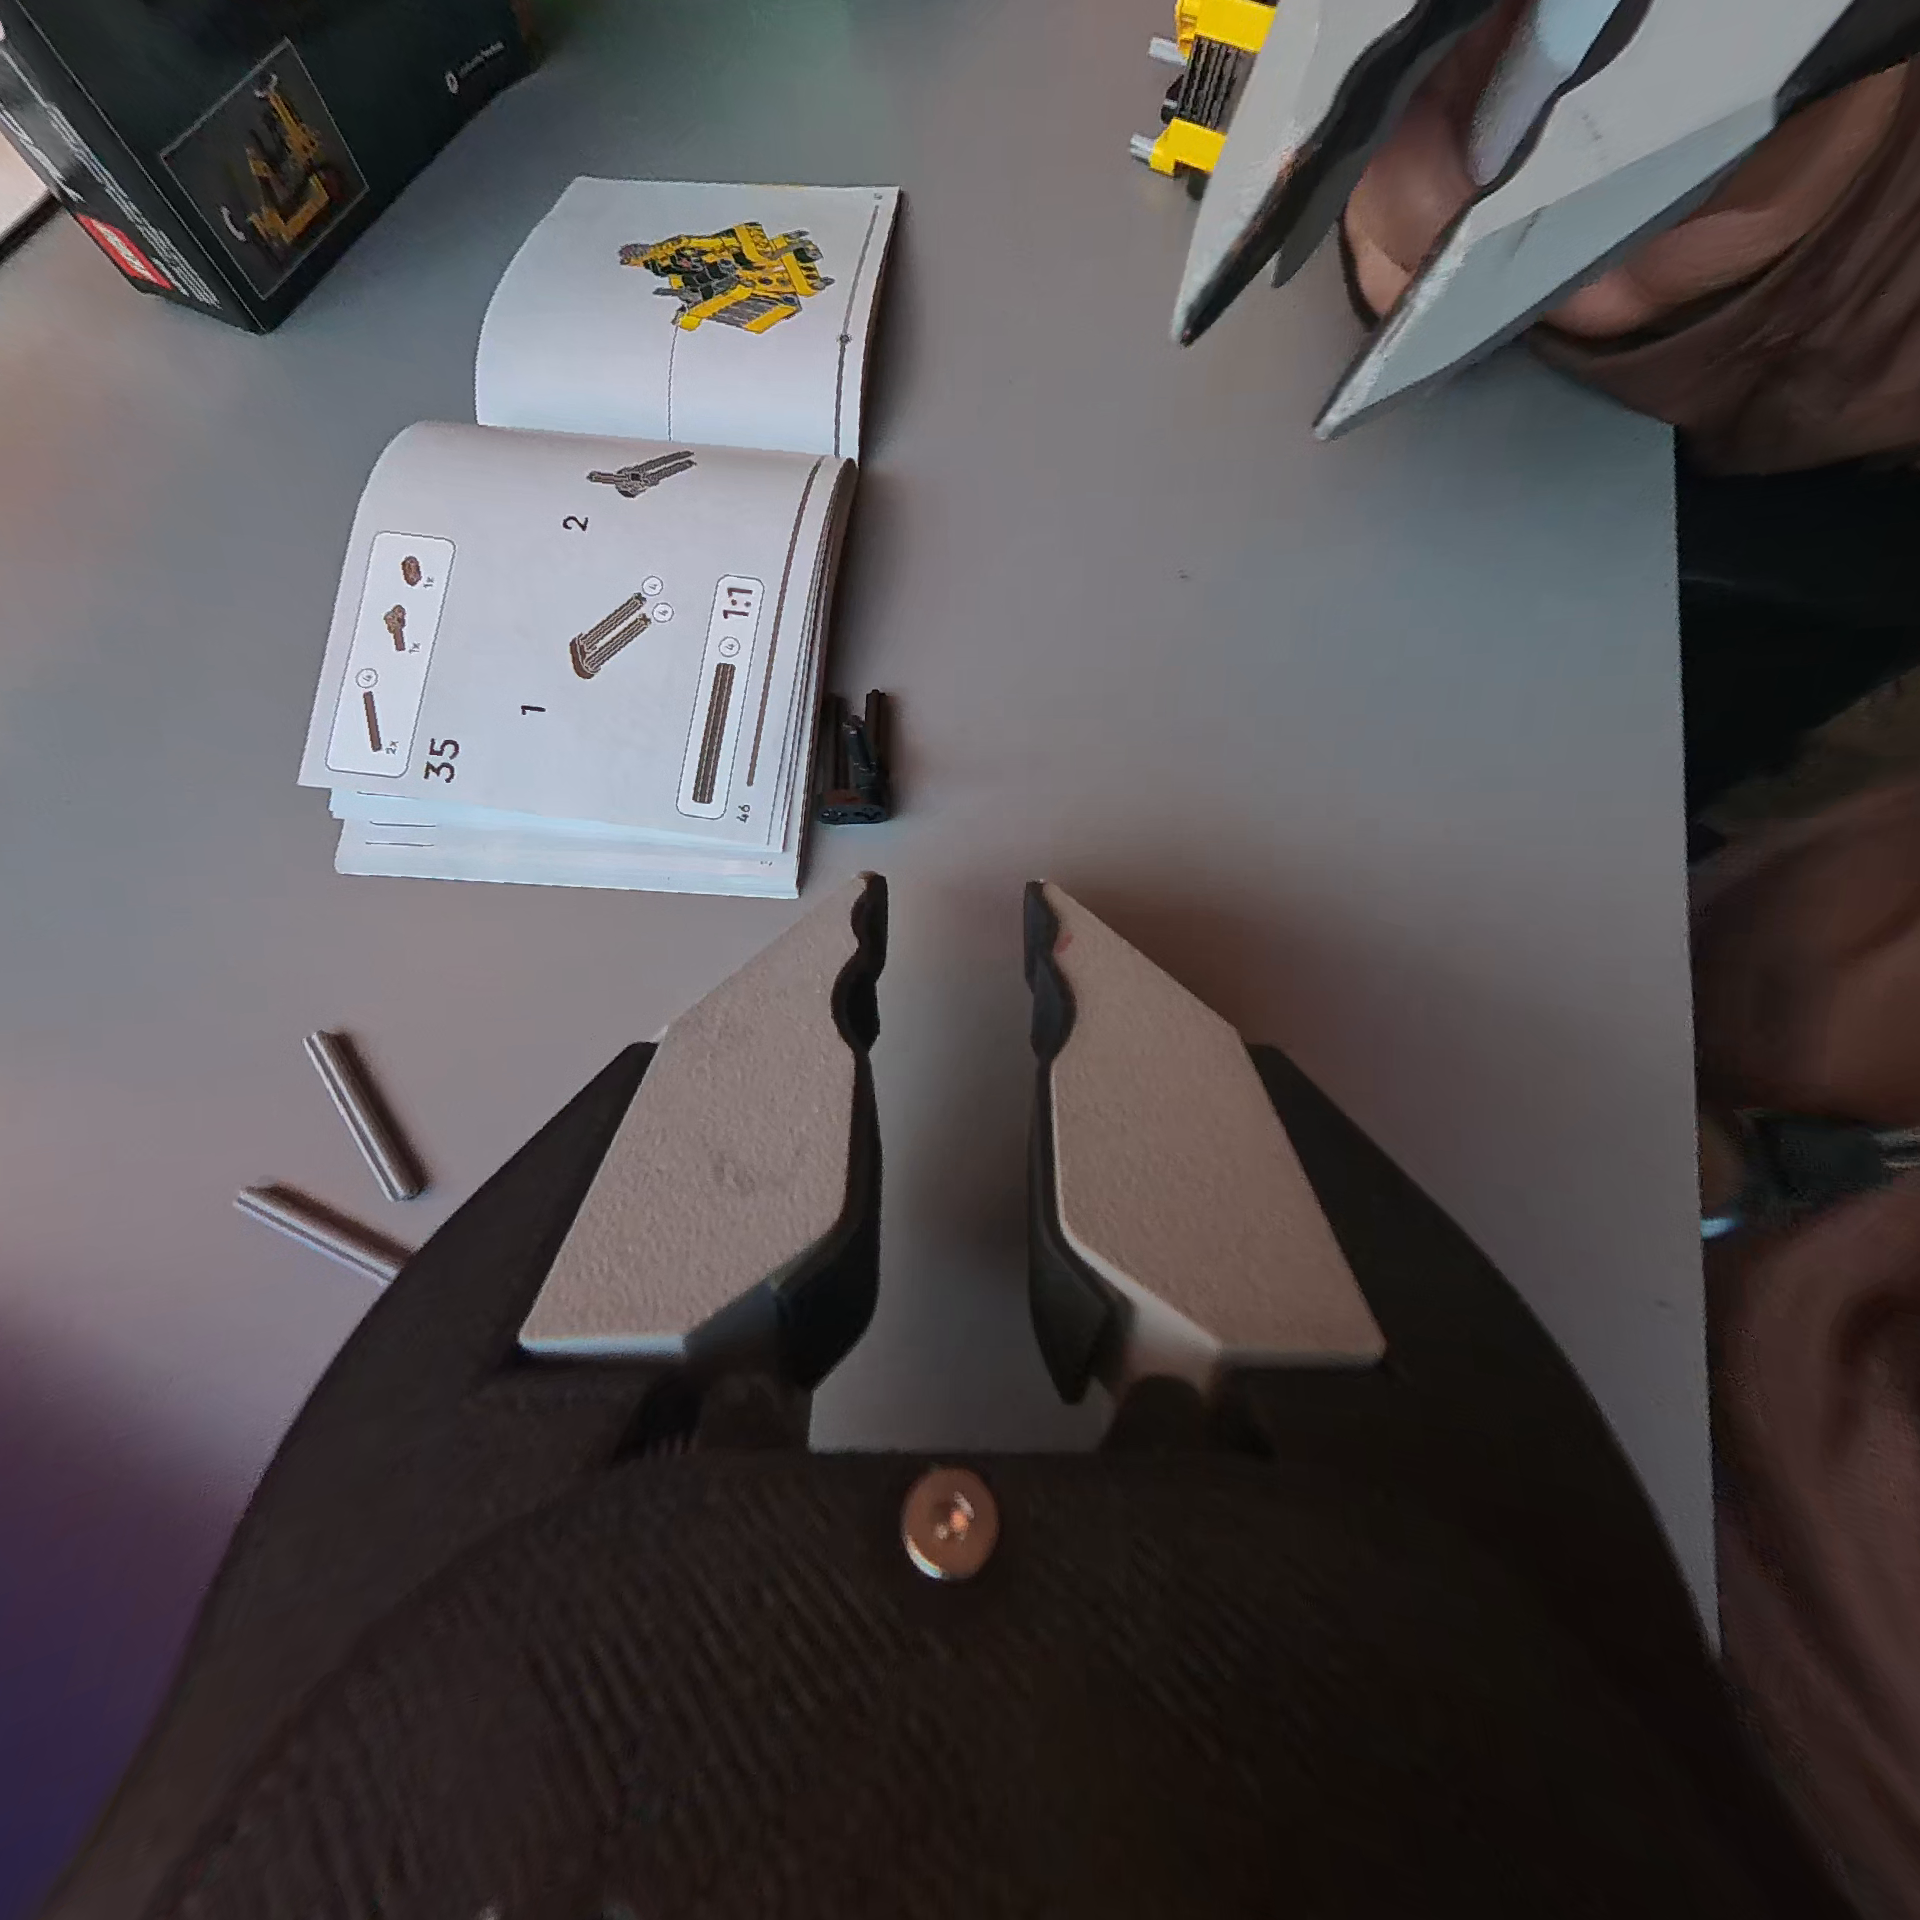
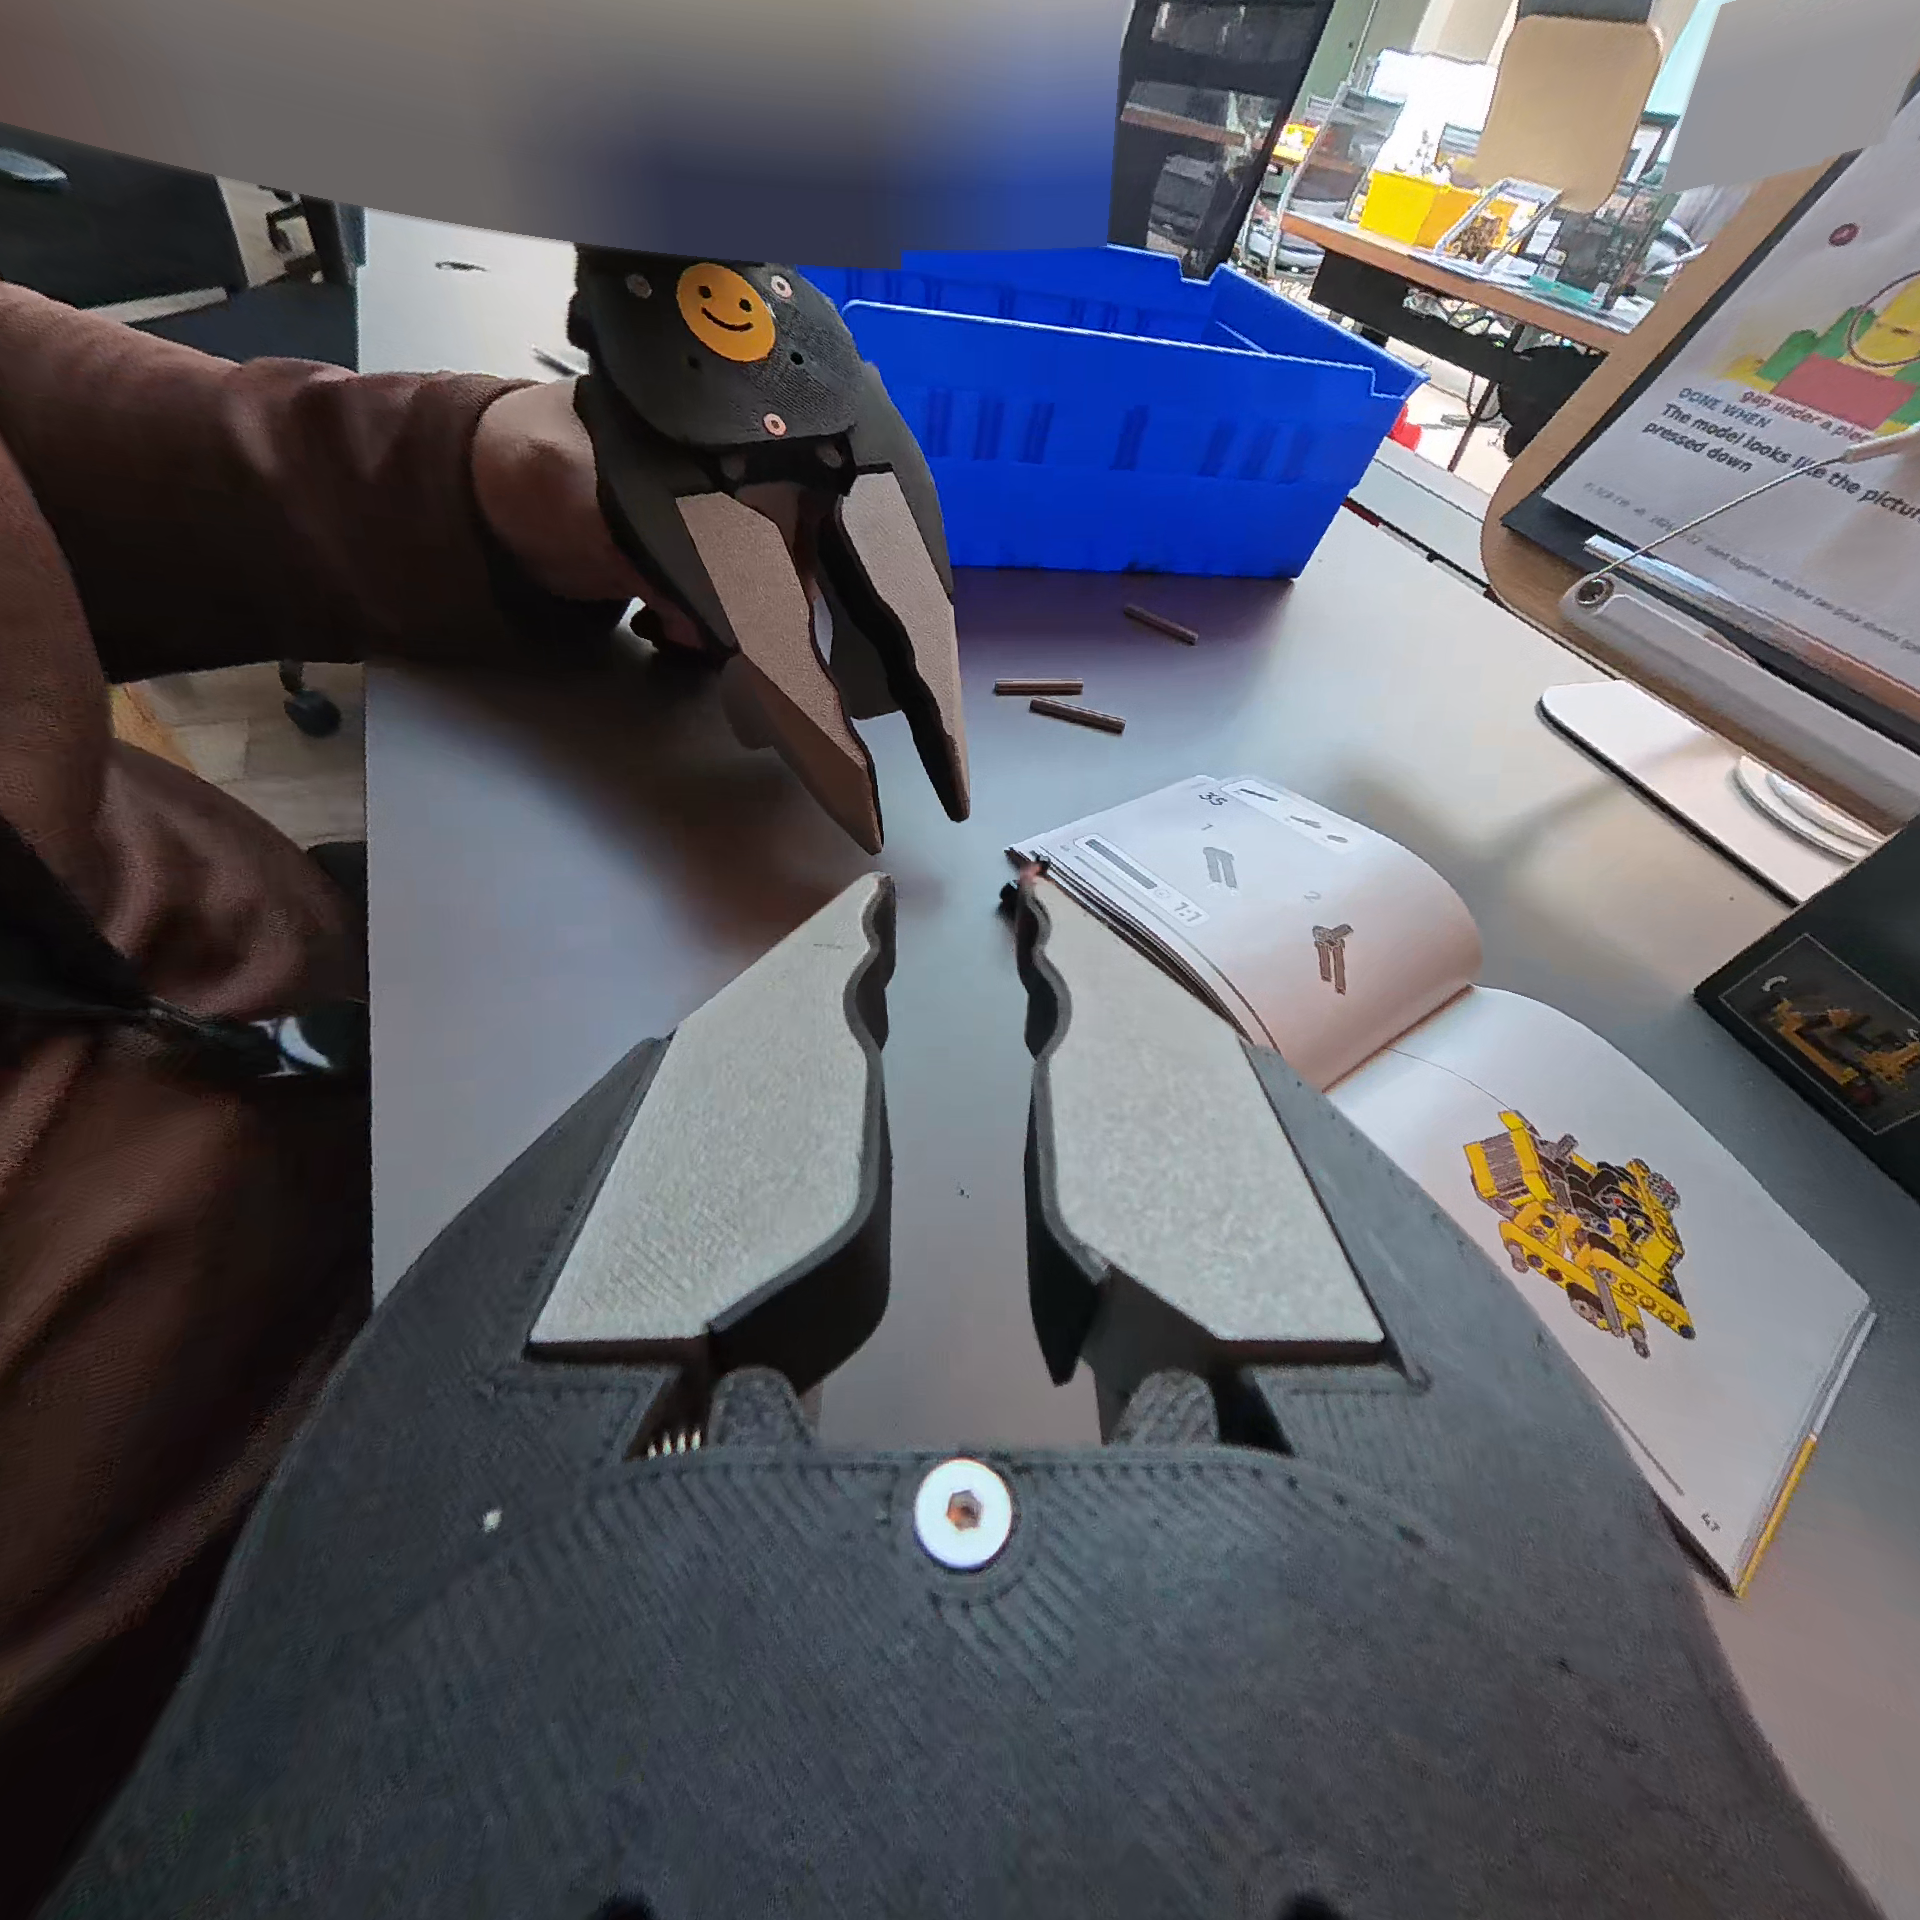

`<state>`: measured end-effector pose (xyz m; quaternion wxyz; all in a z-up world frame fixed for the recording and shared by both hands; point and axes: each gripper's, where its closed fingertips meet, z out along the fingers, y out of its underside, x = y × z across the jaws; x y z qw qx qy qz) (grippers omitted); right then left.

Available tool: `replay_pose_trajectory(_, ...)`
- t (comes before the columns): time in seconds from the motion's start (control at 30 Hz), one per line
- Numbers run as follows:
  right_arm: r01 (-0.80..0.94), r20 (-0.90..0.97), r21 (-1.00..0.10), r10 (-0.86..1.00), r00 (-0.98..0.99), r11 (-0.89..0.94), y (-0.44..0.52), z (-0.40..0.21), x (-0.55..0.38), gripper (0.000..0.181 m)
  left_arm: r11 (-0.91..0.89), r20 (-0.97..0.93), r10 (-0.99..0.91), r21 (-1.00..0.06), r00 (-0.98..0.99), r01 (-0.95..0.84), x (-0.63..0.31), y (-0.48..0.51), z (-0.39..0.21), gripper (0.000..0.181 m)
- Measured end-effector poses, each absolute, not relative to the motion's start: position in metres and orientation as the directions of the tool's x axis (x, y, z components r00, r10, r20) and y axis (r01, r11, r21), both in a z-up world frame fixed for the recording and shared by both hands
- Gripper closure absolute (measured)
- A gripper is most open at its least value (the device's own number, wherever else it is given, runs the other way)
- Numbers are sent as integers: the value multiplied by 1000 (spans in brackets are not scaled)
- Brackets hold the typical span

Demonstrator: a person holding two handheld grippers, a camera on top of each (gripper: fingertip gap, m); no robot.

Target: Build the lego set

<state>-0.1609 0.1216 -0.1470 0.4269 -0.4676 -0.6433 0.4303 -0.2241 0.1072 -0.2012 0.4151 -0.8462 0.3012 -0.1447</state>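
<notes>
In the left wrist view, a black set box [image 1: 208, 156] stands at the far left corner of the grey table [image 1: 1299, 675], and two grey axle rods [image 1: 364, 1117] lie loose nearer the camera. The open instruction booklet [image 1: 582, 665] lies flat to the right of them, with a small black assembly [image 1: 857, 758] touching its right edge. The left gripper [image 1: 956, 899] hovers just short of that black piece, jaws parted a moderate way and holding nothing. Farther right, the right gripper [image 1: 1252, 379] points down over the table with a narrow gap between its fingers, also empty. The partly built yellow model [image 1: 1195, 94] sits behind it at the top edge, mostly hidden
</notes>
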Motion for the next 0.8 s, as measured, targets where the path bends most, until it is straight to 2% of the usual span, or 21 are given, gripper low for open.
replay_pose_trajectory(0.23, 195, 159, -958, 955, -252, 211, 110, -143, -166, 163, -450, 1, -644, -809, 765, -378, -229, 114, -196, 155)
replay_pose_trajectory(0.53, 186, 150, -962, 957, -249, 199, 111, -141, -167, 164, -476, 0, -671, -766, 742, -431, -230, 114, -207, 149)
replay_pose_trajectory(0.8, 164, 202, -956, 953, -226, 242, 108, -139, -160, 163, -451, -107, -666, -731, 739, -512, -231, 114, -214, 153)
